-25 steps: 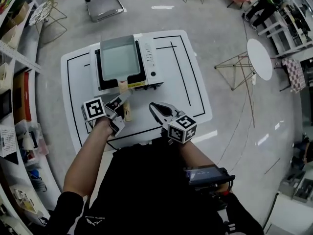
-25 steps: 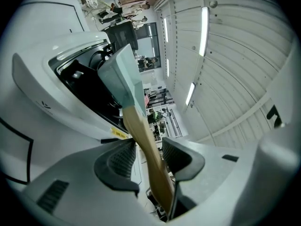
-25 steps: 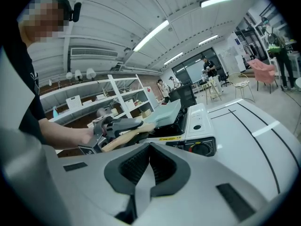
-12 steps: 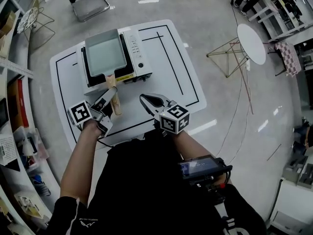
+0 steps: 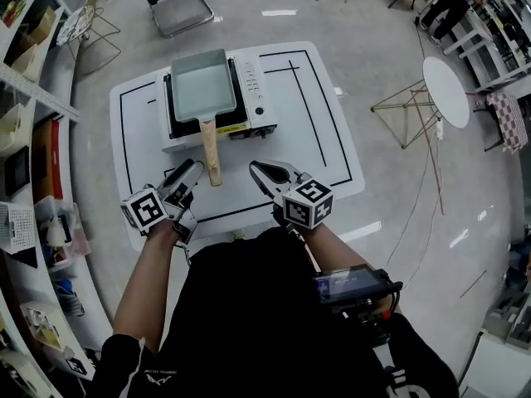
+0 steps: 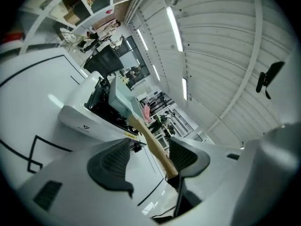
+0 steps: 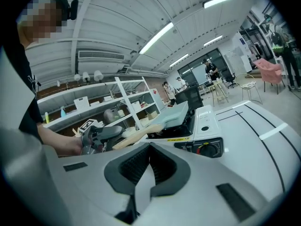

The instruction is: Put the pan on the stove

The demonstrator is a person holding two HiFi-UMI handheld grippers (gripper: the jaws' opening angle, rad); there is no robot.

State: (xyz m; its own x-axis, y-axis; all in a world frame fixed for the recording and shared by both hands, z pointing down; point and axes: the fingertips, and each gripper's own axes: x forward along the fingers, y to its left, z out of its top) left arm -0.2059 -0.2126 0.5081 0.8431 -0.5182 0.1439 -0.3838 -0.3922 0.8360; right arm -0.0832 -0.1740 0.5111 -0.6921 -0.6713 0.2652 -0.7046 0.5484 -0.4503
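Observation:
A pale green rectangular pan rests on the white portable stove at the far side of the white table. Its wooden handle points back toward me. My left gripper is open just left of the handle's end and does not touch it. In the left gripper view the handle runs ahead between the spread pads, nearer the right one, with nothing pressed. My right gripper is shut and empty, right of the handle. In the right gripper view the pan sits on the stove.
Shelving with boxes runs along the left. A chair stands beyond the table. A small round white table and a wire stool frame stand to the right. Black outlines mark the tabletop.
My left gripper let go of the wooden handle, opened wide and drew back toward me. The pan stayed on the stove. The right gripper stayed shut.

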